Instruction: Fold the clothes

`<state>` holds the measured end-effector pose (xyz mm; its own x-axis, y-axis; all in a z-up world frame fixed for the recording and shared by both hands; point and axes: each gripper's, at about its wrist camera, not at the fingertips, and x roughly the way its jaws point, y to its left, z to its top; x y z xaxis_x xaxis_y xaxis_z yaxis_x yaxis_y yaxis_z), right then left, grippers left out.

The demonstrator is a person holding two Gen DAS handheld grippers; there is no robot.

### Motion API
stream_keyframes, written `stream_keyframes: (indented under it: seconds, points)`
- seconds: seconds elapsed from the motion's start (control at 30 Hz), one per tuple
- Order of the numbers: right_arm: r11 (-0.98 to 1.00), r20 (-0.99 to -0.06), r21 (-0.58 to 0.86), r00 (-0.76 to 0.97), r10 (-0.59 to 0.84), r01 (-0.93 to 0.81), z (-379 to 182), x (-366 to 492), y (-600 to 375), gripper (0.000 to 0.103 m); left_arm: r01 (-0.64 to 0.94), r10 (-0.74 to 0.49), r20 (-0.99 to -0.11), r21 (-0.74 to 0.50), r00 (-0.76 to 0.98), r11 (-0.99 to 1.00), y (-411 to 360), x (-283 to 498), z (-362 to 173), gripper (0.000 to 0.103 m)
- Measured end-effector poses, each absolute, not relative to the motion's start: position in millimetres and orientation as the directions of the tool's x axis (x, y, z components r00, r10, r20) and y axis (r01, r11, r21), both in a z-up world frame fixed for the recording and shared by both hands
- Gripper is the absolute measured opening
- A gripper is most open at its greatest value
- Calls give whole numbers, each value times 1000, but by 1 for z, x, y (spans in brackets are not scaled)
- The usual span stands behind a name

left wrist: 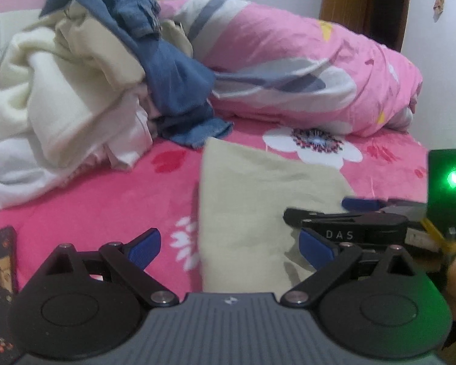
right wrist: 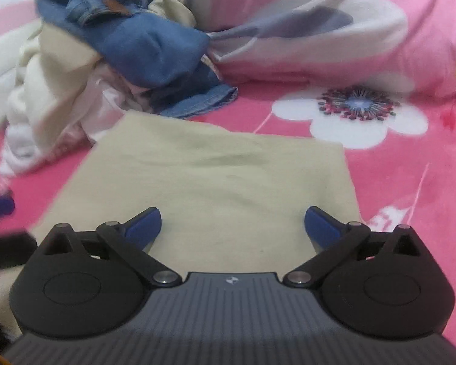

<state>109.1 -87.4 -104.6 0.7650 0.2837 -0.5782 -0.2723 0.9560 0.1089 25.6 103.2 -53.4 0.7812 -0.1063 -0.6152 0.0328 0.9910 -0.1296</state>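
Note:
A folded beige garment [left wrist: 258, 200] lies flat on the pink flowered bed sheet [left wrist: 106, 200]. My left gripper [left wrist: 231, 248] is open over the garment's near left edge, with nothing between its fingers. My right gripper [left wrist: 319, 210] reaches in from the right, low over the same cloth. In the right wrist view the beige garment [right wrist: 222, 176] fills the middle, and my right gripper [right wrist: 232, 225] is open just above its near part. The left gripper [right wrist: 3, 228] shows as a blur at the left edge.
A heap of unfolded clothes [left wrist: 70, 97] with cream pieces and blue jeans [left wrist: 167, 70] sits at the back left. A rolled pink quilt [left wrist: 304, 67] lies along the back. A dark flat object [left wrist: 0, 273] rests at the near left. A doorway [left wrist: 380, 9] is beyond the bed.

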Motion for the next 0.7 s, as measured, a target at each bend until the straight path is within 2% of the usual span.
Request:
stream_keyframes:
  seconds: [0.17, 0.7]
  points:
    - [965, -592, 73, 767, 245, -252, -107, 107, -86, 102, 42, -123, -623, -142, 773, 989, 97, 26, -57, 98]
    - [963, -485, 29, 839, 248, -268, -116, 84, -100, 102, 16, -105, -653, -140, 750, 990, 98, 32, -64, 99]
